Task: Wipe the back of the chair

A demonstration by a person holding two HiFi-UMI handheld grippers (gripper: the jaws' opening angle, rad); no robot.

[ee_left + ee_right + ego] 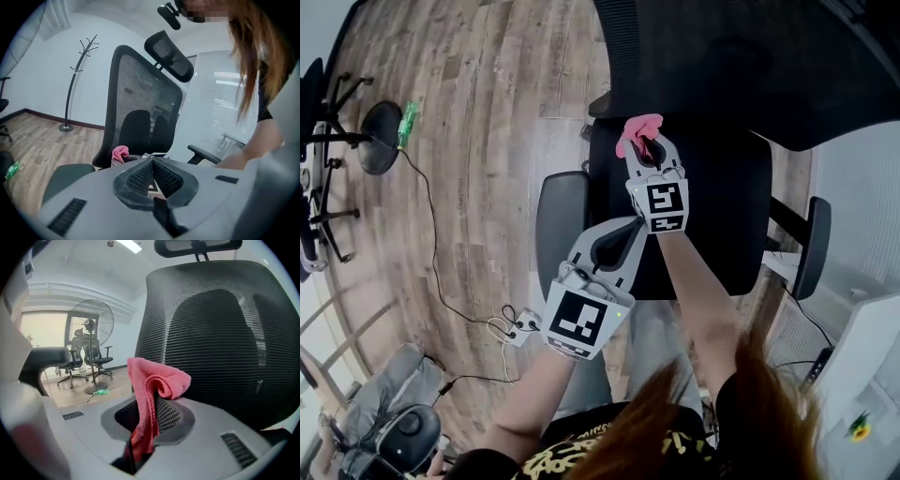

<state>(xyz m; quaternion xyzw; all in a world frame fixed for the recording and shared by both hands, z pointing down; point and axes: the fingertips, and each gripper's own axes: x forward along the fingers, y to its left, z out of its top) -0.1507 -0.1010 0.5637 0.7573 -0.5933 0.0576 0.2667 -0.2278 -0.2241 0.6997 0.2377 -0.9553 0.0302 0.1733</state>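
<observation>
A black mesh office chair stands in front of me, its backrest (741, 66) (140, 103) (225, 333) upright behind the seat (712, 216). My right gripper (645, 145) (149, 401) is over the seat's front left part, shut on a pink cloth (637, 131) (159, 378) that folds over above the jaws. The cloth is short of the backrest and does not touch it. My left gripper (637, 225) (152, 161) is just behind the right one, jaws closed together with nothing in them. The pink cloth (120, 152) also shows past its jaws.
The chair's armrests (560, 220) (814, 246) flank the seat and its headrest (169, 55) tops the back. On the wooden floor lie a power strip (523, 325), a green bottle (408, 122) and a fan base (380, 136). A coat stand (75, 84) is by the wall.
</observation>
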